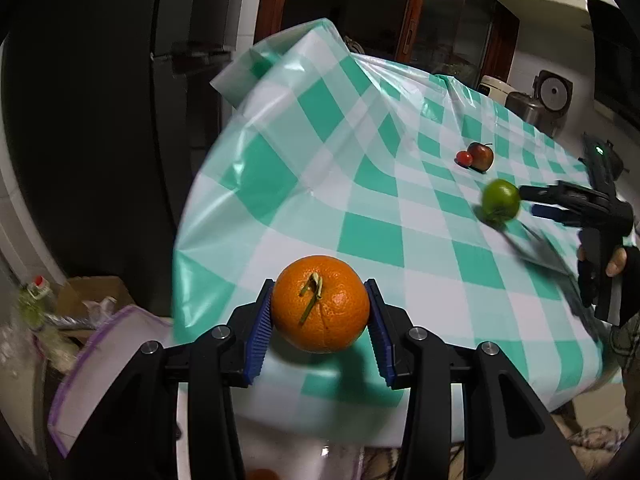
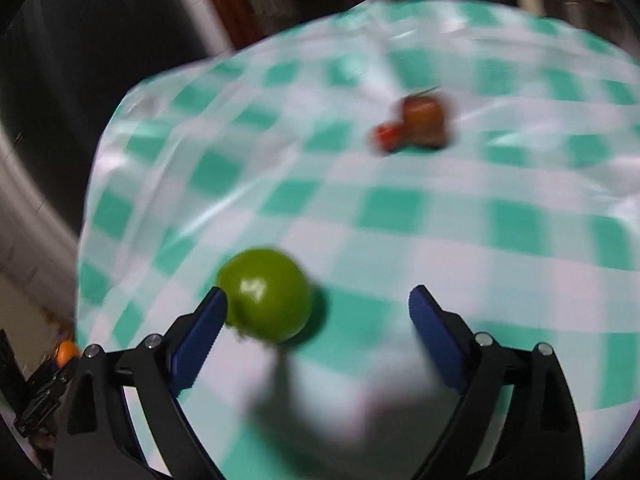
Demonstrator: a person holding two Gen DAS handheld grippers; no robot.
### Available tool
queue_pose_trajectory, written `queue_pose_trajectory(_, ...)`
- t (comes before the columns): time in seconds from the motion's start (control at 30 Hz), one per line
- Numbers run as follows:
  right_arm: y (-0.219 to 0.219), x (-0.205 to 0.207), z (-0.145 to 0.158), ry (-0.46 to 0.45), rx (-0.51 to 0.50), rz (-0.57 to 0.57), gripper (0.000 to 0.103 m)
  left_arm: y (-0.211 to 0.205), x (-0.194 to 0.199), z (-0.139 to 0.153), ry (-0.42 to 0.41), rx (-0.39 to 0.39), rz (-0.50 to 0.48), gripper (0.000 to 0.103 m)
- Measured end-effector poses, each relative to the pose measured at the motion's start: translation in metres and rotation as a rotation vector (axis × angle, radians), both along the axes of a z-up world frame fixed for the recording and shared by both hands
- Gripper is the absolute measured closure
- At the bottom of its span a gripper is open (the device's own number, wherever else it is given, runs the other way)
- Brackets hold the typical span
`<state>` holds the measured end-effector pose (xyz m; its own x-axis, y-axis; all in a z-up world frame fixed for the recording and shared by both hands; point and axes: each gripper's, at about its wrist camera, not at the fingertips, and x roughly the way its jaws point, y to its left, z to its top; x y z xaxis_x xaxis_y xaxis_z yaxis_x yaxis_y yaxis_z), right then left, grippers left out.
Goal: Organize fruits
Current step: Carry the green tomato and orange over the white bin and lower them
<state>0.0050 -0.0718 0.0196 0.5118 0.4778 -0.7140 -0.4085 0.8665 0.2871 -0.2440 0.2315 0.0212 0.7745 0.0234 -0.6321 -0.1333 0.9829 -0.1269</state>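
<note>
My left gripper (image 1: 320, 308) is shut on an orange (image 1: 320, 304), held over the near left edge of the green-and-white checked table (image 1: 360, 208). The orange also shows at the far left of the right wrist view (image 2: 66, 352). My right gripper (image 2: 318, 308) is open, and a green apple (image 2: 266, 294) rests on the cloth against its left finger; the view is blurred. In the left wrist view the right gripper (image 1: 532, 204) sits just right of the green apple (image 1: 500, 200). A red apple (image 1: 482, 156) and a small red tomato (image 1: 464, 157) lie together farther back.
A clear zip bag with a purple edge (image 1: 108, 360) hangs below the table's left edge. A bottle with a red cap (image 1: 36, 296) and clutter lie on the floor at left. Kitchen appliances (image 1: 552, 96) stand behind the table's far right.
</note>
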Motion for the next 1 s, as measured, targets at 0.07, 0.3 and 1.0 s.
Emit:
queue_pose_trajectory(0.07, 0.03, -0.002, -0.006, -0.015, -0.057, 0.04, 0.011, 0.002, -0.007, 0.002, -0.002, 0.014, 0.002, 0.061)
queue_pose_trajectory(0.3, 0.123, 0.021, 0.001, 0.002, -0.061, 0.156, 0.011, 0.015, -0.016, -0.001, -0.002, -0.017, 0.035, 0.061)
queue_pose_trajectory(1.0, 0.206, 0.0, 0.011, -0.033, -0.097, 0.245, 0.042, 0.074, -0.078, -0.005, 0.026, -0.006, 0.202, 0.061)
